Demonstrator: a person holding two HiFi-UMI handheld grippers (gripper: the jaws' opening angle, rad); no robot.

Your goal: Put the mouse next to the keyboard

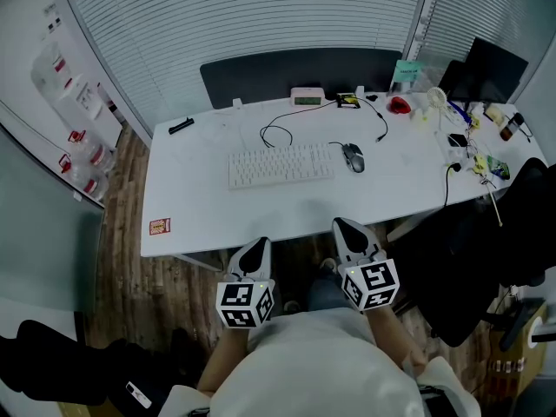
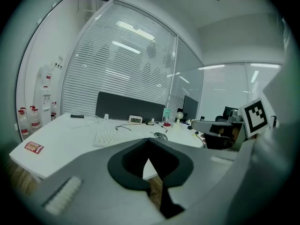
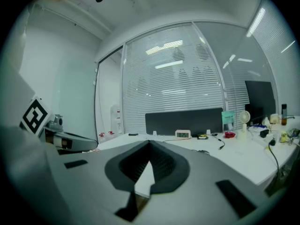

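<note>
A white keyboard [image 1: 281, 164] lies in the middle of the white desk [image 1: 200, 211]. A dark mouse [image 1: 353, 156] sits just right of it, its cable curling back over the desk. Both show small in the left gripper view, the keyboard [image 2: 115, 136] left of the mouse [image 2: 161, 135]. My left gripper [image 1: 257, 248] and right gripper [image 1: 344, 228] hang shut and empty in front of the desk's near edge, well short of the mouse. In each gripper view the jaws meet with nothing between them, left gripper [image 2: 149, 142], right gripper [image 3: 149, 144].
A small clock [image 1: 307, 96], a red object [image 1: 399, 105], a fan [image 1: 437, 100] and cluttered items [image 1: 478, 137] line the desk's back and right. A black marker [image 1: 181, 126] lies back left, a red sticker [image 1: 160, 227] front left. A black chair [image 1: 486, 250] stands right of me.
</note>
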